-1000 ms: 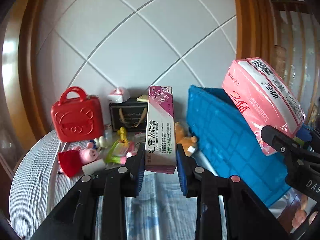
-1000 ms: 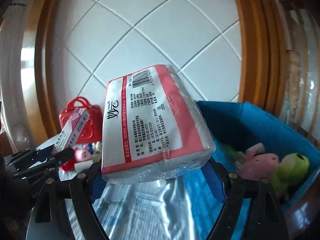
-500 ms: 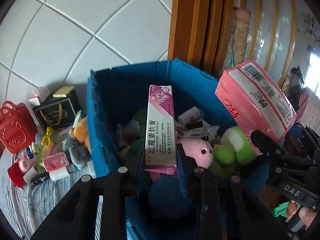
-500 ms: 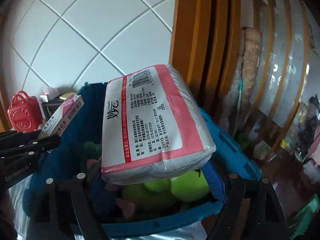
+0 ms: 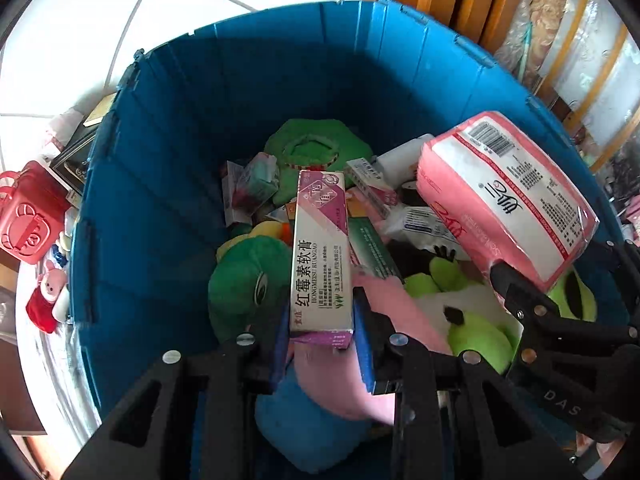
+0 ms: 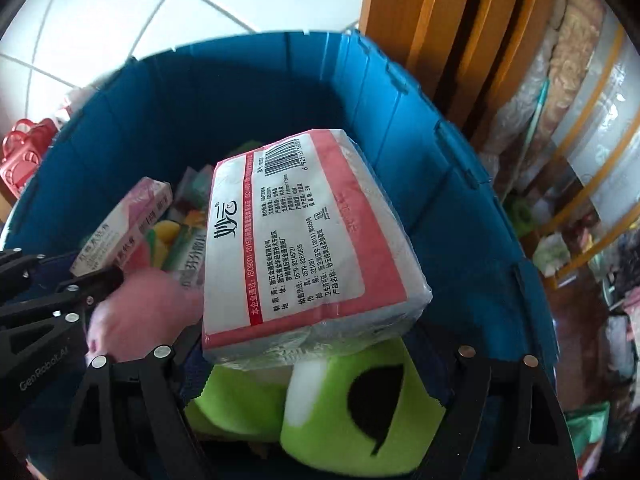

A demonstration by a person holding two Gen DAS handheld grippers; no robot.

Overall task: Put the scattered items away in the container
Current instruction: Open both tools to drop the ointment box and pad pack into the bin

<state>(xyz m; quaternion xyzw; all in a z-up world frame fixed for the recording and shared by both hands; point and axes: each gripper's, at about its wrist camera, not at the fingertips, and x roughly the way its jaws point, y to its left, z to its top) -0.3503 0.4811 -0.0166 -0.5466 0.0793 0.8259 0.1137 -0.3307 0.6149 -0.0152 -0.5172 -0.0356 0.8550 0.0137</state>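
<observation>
Left wrist view, left gripper [image 5: 322,320] clenched on ointment box [image 5: 321,254], right gripper [image 6: 316,354] grasping tissue pack [image 6: 304,240], both over blue bin [image 5: 168,168] of plush toys [image 5: 248,280]

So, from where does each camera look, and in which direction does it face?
Left wrist: on the left gripper, facing down into the blue bin; its fingers clamp the ointment box.
Right wrist: on the right gripper, facing down into that bin; its fingers hold the tissue pack.
Shared: bin, both items, each other's gripper.
</observation>
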